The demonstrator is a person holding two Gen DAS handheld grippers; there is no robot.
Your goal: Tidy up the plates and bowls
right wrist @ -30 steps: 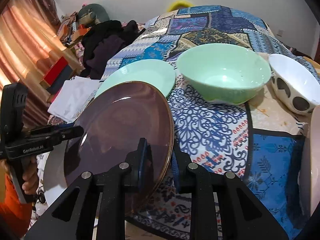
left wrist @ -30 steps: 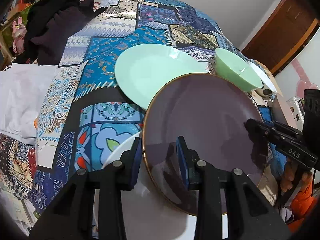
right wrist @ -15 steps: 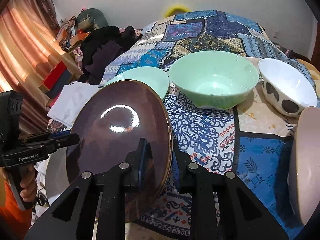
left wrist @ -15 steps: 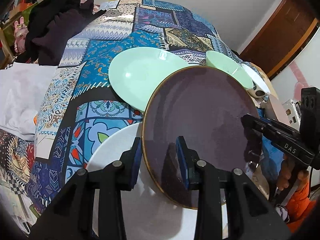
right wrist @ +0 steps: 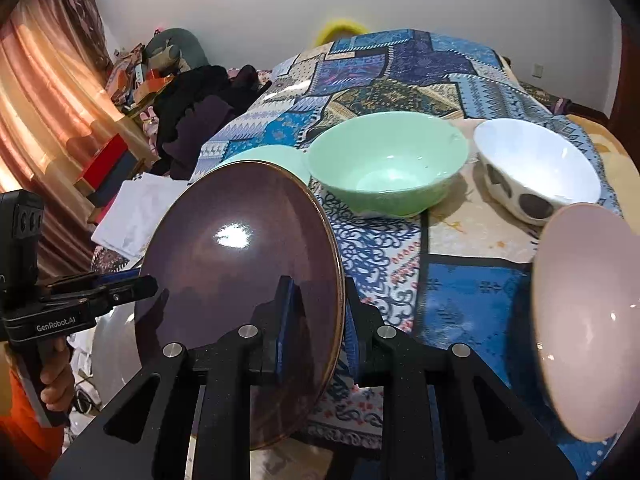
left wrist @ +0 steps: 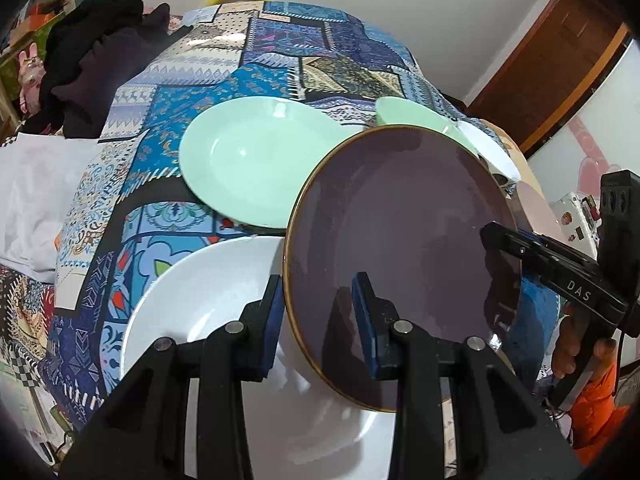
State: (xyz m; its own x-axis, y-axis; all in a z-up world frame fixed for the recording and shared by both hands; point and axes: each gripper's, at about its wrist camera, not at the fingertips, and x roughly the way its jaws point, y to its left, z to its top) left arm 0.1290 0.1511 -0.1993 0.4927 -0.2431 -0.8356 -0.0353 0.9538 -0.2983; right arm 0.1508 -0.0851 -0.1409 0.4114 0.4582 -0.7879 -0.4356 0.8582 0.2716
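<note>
Gripping purple plate (left wrist: 400, 240), apparently airborne.

Left wrist view sits just behind the left gripper (left wrist: 316, 320), looking steeply down and forward over the patterned table (left wrist: 256, 68), close to the dark plate (left wrist: 400, 248). Right wrist view sits just behind the right gripper (right wrist: 316, 328), angled down across the same table (right wrist: 400, 64) from the plate's (right wrist: 240, 280) opposite edge. Both views share the plate, the green plate (left wrist: 248, 164) (right wrist: 272, 158) and green bowl (left wrist: 412, 114) (right wrist: 388, 168). Each view catches the other gripper at its outer side.
</note>
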